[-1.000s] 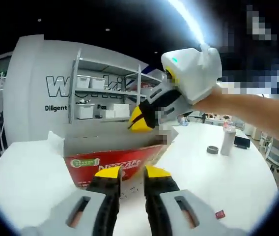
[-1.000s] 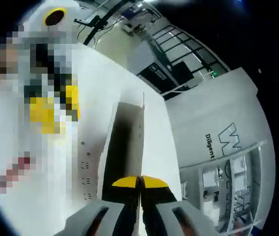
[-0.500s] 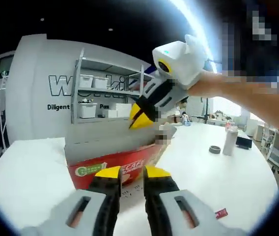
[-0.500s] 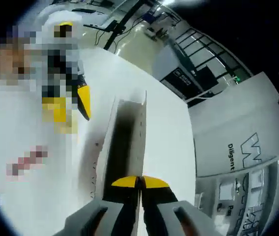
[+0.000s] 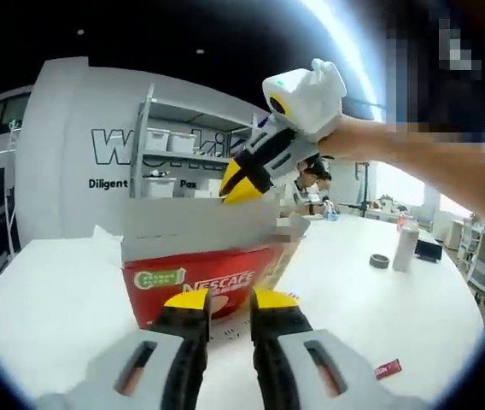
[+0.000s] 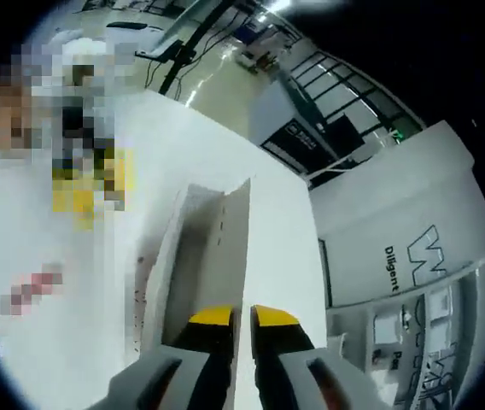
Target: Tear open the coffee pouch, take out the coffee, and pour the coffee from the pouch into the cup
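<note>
In the left gripper view, your left gripper pinches the lower edge of the red Nescafe pouch, which stands upright just above the white table. Your right gripper hovers near its grey torn top, jaws slightly apart. The pouch looks light, thin and crinkly; grip the upper corner.

In the right gripper view, your right gripper's jaws stand narrowly apart, empty, above the pouch's open mouth, whose long axis runs away from you.
</note>
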{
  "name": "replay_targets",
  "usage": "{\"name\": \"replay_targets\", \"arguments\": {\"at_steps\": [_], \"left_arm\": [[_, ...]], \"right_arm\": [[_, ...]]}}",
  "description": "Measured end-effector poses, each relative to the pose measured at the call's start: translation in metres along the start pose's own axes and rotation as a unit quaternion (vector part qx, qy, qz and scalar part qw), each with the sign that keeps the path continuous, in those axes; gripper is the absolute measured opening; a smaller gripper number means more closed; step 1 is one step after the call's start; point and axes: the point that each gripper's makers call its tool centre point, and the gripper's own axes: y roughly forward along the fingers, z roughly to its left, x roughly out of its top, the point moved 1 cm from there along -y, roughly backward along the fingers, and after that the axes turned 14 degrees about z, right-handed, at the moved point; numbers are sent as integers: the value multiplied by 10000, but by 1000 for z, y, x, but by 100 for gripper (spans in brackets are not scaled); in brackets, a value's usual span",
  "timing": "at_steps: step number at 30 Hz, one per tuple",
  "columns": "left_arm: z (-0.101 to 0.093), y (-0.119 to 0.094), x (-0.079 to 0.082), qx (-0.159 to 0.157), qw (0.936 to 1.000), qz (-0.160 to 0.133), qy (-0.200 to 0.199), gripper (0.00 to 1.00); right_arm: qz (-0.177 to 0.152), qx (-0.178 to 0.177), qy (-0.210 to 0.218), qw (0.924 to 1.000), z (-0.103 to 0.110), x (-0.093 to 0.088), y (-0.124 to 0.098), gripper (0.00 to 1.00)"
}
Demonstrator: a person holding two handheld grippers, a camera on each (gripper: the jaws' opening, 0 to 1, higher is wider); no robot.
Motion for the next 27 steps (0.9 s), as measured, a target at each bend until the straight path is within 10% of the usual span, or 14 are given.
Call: {"name": "replay_targets", "arguments": {"at_steps": [27], "left_arm": [[-8,8,-6,-75,9999,102,61,20]], "right_arm": [[486,-854,855,9915,-24,-35,49,30]]}}
